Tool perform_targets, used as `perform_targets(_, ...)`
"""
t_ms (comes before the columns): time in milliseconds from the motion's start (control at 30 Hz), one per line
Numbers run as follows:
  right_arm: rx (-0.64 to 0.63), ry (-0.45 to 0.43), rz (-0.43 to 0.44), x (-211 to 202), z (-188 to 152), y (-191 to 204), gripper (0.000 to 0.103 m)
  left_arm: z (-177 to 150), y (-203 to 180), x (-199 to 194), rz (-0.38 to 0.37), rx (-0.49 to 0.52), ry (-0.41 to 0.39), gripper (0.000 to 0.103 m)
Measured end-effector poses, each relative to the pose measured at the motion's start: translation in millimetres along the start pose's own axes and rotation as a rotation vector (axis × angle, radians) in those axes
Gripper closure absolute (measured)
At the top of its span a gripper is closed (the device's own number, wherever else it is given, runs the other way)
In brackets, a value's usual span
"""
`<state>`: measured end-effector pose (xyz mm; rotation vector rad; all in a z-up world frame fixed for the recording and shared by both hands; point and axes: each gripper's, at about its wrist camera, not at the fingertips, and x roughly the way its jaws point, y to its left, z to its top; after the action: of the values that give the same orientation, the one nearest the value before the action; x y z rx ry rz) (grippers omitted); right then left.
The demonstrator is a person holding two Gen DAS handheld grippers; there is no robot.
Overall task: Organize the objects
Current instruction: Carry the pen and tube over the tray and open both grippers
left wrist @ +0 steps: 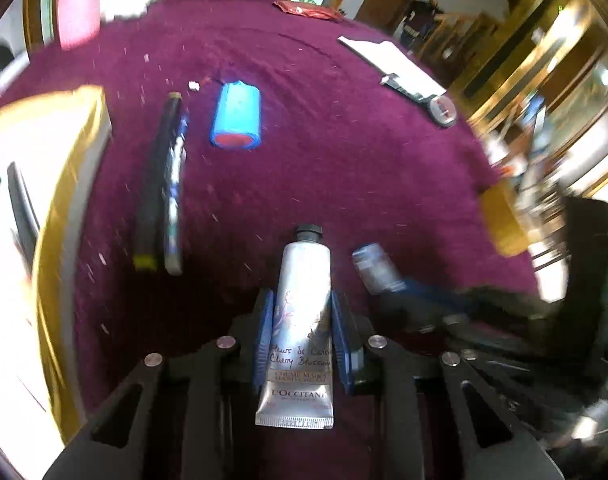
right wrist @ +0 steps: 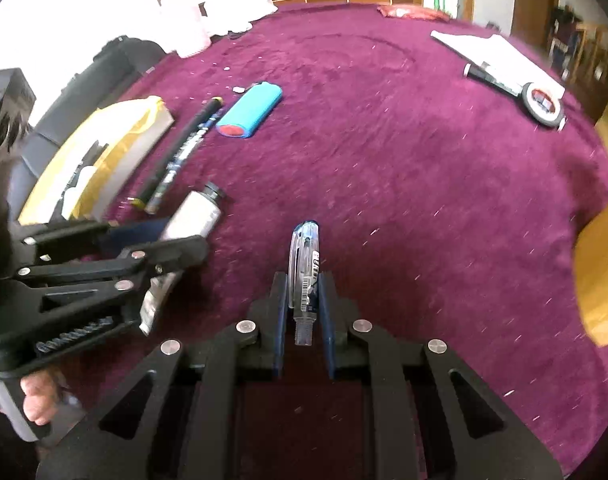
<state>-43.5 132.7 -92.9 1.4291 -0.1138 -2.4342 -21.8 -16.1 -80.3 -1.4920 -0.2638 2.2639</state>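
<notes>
Seemingly tube between left tongs

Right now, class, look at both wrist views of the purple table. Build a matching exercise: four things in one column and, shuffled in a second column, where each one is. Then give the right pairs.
Things:
1. hand cream tube
2. clear pen
3. blue lighter
4. watch

Places:
A. lying on the cloth beside two dark pens
B. held in the left claw
C. far right of the table, by the white paper
D. held in the right claw

Pairs: 1-B, 2-D, 3-A, 4-C
</notes>
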Motion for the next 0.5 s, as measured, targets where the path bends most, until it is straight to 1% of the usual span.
perform_targets(33,0.037,0.018,0.076,-0.7,-1.3,-3.1,0.088,-2.7,2.7,-6.6,-0.02,-0.019,-0.008,0.076)
perform_targets(100,0.079,0.031,0.156,-3.0,-3.9,-0.8,0.088,-7.4,6.3,-22.9,-0.032,-0.036,-0.033,0.076)
perform_targets(167,0.055,0.008,0.169,-11.3,-6.0,12.6,0.088,-11.8,9.3,-43.0,-0.032,-0.048,-0.069,0.076)
perform_targets(267,0.014,-0.021,0.203,-24.3,-3.9,34.7,0.088,-17.2,17.7,-76.6,0.017,-0.051,-0.142,0.075)
perform_targets(367,-0.04,-0.03,0.242,-31.1,0.6,60.2,0.088,-22.7,35.8,-102.7,0.051,-0.093,-0.182,0.076)
perform_targets(500,-0.096,-0.028,0.305,-35.4,3.2,89.9,0.088,-30.3,62.8,-132.0,0.064,-0.147,-0.223,0.076)
